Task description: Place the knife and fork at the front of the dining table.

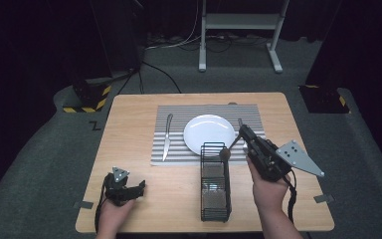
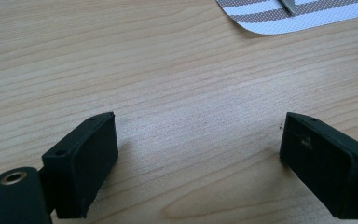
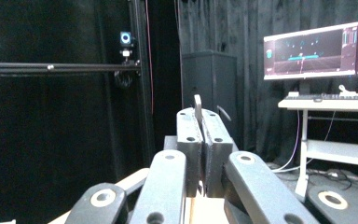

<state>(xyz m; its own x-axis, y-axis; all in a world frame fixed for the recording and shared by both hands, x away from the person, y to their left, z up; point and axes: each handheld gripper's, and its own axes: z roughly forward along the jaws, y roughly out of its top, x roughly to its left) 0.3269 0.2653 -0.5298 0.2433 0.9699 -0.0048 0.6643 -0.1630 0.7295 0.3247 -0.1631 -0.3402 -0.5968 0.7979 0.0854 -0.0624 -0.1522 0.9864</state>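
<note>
Right now our right gripper pinches a spoon by its handle above the wire basket, our left gripper gaping idle, so the bowl could snag a wire.

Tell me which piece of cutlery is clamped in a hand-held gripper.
The spoon, clamped in the right hand-held gripper, its bowl hanging over the wire basket. The knife lies untouched on the striped placemat, left of the plate.

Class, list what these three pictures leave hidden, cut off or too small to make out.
- Right gripper holds a utensil: high view too small to tell spoon from fork; in the right gripper view the fingers cover all but its handle tip.
- Knife: cut off by the left gripper view's top edge.
- Wire basket: contents blurred behind mesh, high view.
</note>
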